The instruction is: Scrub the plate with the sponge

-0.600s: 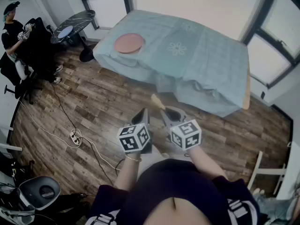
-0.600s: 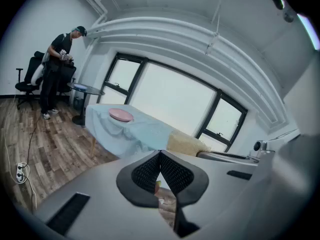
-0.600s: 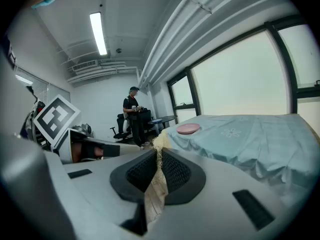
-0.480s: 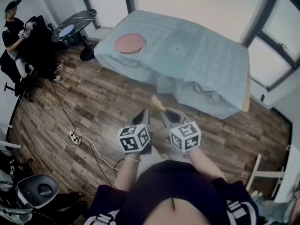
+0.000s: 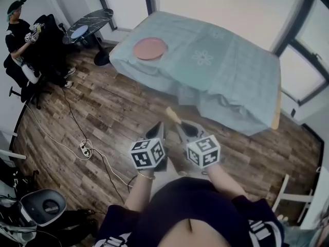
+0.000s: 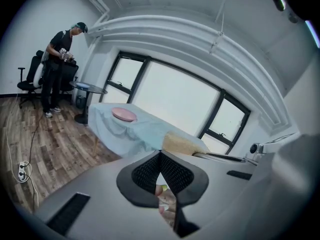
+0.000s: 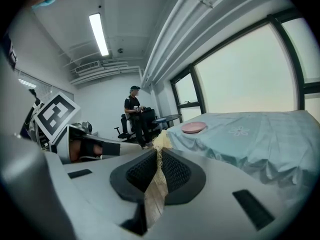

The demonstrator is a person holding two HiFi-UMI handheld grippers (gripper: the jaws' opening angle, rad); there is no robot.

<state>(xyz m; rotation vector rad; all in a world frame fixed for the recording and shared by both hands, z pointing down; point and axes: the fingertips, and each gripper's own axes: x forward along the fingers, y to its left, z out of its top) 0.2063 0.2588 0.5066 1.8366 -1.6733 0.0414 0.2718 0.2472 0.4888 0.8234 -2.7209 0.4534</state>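
Note:
A pink plate (image 5: 150, 49) lies near the left end of a table under a light blue cloth (image 5: 226, 71), well ahead of both grippers. It also shows as the plate (image 6: 124, 114) in the left gripper view and the plate (image 7: 193, 127) in the right one. My right gripper (image 5: 180, 123) is shut on a tan sponge (image 5: 172, 115), whose frayed top sticks out above the jaws (image 7: 161, 140). My left gripper (image 5: 158, 127) is held beside it, shut with nothing between its pads (image 6: 172, 171). Both are over the wooden floor, short of the table.
A person in black (image 5: 20, 30) stands by an office chair at the far left, next to a small round dark table (image 5: 93, 19). Cables and a power strip (image 5: 82, 149) lie on the floor. A round-based device (image 5: 43, 207) sits at lower left. Windows line the back wall.
The table and plate sit slightly further right and lower in the head view. Both grippers keep the same place and the same grip.

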